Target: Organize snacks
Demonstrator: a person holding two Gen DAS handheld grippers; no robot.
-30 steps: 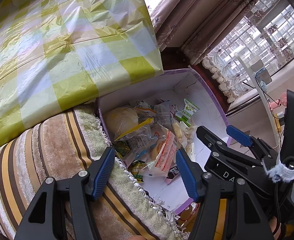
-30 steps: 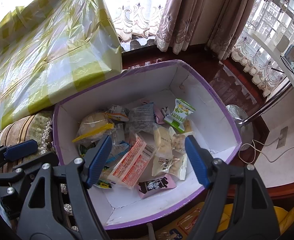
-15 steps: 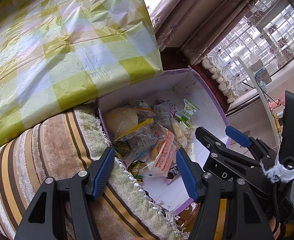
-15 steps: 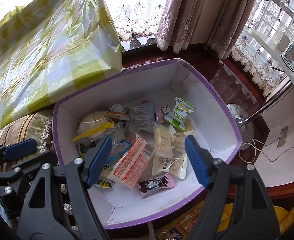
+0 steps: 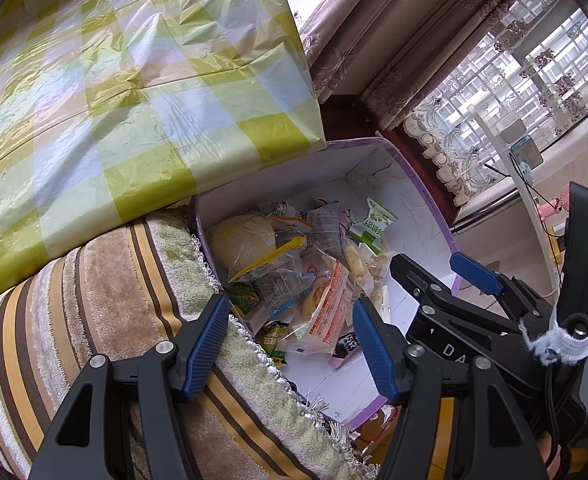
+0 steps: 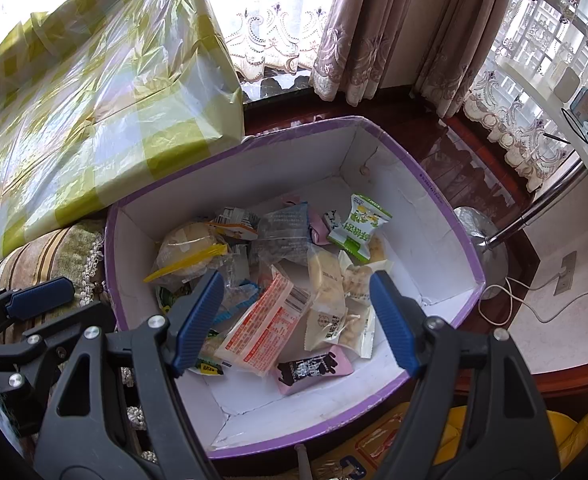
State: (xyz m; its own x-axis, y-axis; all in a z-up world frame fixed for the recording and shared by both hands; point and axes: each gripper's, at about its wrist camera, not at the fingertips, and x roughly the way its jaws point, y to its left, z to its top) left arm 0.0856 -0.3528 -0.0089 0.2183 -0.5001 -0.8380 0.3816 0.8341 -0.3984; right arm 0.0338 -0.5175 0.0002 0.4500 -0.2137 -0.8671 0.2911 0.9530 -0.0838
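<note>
showing "DA" on right gripper [image 5: 473,320] body.

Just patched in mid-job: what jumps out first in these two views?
A purple-rimmed white box fills the middle, with snack packets heaped on its floor, a green-and-white packet at the far side. Both grippers, left and right, hang open above it, holding nothing. A green checked plastic-wrapped bundle looms at upper left.

**Little legible print**

The letters "DA" stand in white on the right gripper [image 5: 459,322] body, seen from the left wrist. Print on the snack packets [image 6: 268,326] in the box [image 6: 433,184] is too small or blurred to read.
</note>
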